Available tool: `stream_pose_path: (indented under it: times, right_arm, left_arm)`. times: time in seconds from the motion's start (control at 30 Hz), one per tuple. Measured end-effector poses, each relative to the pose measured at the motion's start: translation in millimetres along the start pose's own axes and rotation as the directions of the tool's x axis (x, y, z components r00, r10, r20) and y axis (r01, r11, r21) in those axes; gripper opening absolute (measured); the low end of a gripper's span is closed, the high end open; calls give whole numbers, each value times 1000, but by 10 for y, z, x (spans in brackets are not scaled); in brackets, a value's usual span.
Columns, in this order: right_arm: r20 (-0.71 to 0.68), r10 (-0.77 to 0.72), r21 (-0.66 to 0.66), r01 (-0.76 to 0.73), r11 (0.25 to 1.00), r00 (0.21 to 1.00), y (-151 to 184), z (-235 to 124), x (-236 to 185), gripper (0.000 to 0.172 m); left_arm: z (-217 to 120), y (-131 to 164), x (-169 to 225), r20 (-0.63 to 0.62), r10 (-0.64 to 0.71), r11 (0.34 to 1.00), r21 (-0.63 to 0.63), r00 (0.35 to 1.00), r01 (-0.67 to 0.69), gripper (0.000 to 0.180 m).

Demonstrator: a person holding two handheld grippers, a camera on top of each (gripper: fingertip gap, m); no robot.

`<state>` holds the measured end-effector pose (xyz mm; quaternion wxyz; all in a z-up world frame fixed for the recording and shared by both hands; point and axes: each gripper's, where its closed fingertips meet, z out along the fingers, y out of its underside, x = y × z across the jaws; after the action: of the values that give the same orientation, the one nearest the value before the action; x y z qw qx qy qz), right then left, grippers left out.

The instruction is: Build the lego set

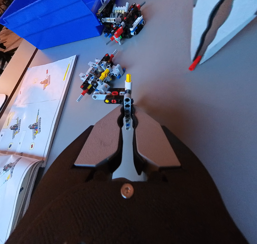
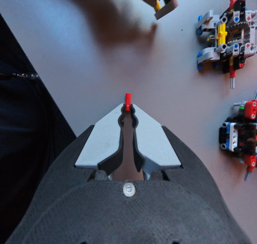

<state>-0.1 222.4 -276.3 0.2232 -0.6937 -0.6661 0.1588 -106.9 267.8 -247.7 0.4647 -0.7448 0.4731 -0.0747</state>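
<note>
Booklet and blue bin only in left wrist view.

Printing is borne only by the open instruction booklet lying on the grey table. Small numerals are seen at its page corners, beside coloured assembly diagrams. No other writing is found.
</note>
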Motion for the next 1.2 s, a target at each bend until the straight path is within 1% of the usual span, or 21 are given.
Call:
stream_pose_path:
  times: [0.17, 0.27, 0.4, 0.47, 0.53, 0.6, 0.67, 0.73, 0.8, 0.87, 0.93, 1.0, 1.13, 1.2]
  right_arm:
    - [-30, 42, -7, -43, 999, 999, 161, -115, -174, 3]
    - [-28, 69, 2, -69, 998, 997, 186, -143, -300, 5]
    - [-60, 76, 6, -76, 997, 995, 223, -184, -423, 10]
    - [-59, 87, 10, -87, 996, 994, 234, -195, -480, 10]
    - [-90, 91, 13, -91, 996, 992, 247, -210, -480, 11]
    - [-108, 98, 27, -95, 995, 989, 242, -245, -498, 15]
    - [-132, 113, 60, -106, 993, 985, 235, -296, -519, 19]
    - [-200, 136, 106, -117, 987, 970, 260, -359, -493, 23]
    - [-246, 209, 226, -153, 962, 947, 223, -419, -524, 23]
    - [-268, 298, 364, -190, 912, 916, 165, -473, -565, 21]
    - [-314, 364, 433, -209, 877, 877, 166, -483, -524, 20]
    - [-345, 405, 455, -226, 861, 847, 180, -430, -459, 20]
    - [-351, 428, 436, -260, 862, 833, 191, -223, -445, 21]
    - [-374, 439, 450, -254, 856, 817, 190, -220, -422, 19]
  left_arm:
    - [4, -27, 45, -9, 13, 1000, 5, 1000, -13, 4]
    - [1, -26, 37, -1, 20, 1000, 3, 1000, -20, 5]
    - [-23, -26, -18, 8, -8, 1000, 14, 1000, 8, 4]
    - [-42, -35, -43, 14, -17, 1000, 22, 1000, 17, 4]
    - [-57, -36, -68, 26, -17, 1000, 24, 1000, 16, 5]
    - [-66, -21, -101, 41, -16, 1000, 18, 999, 15, 5]
    - [-73, 8, -139, 54, -21, 1000, 9, 998, 21, 5]
    - [-90, 27, -189, 71, -32, 999, 8, 997, 31, 5]
    - [-107, 23, -220, 73, -52, 998, 22, 996, 51, 4]
    - [-117, 25, -244, 77, -66, 998, 29, 995, 64, 4]
    - [-114, 29, -245, 79, -67, 997, 32, 995, 65, 4]
    - [-104, 32, -223, 75, -61, 998, 29, 995, 59, 4]
    - [-93, 22, -182, 65, -44, 999, 25, 997, 42, 4]
    - [-100, 0, -167, 61, -38, 999, 30, 997, 36, 4]
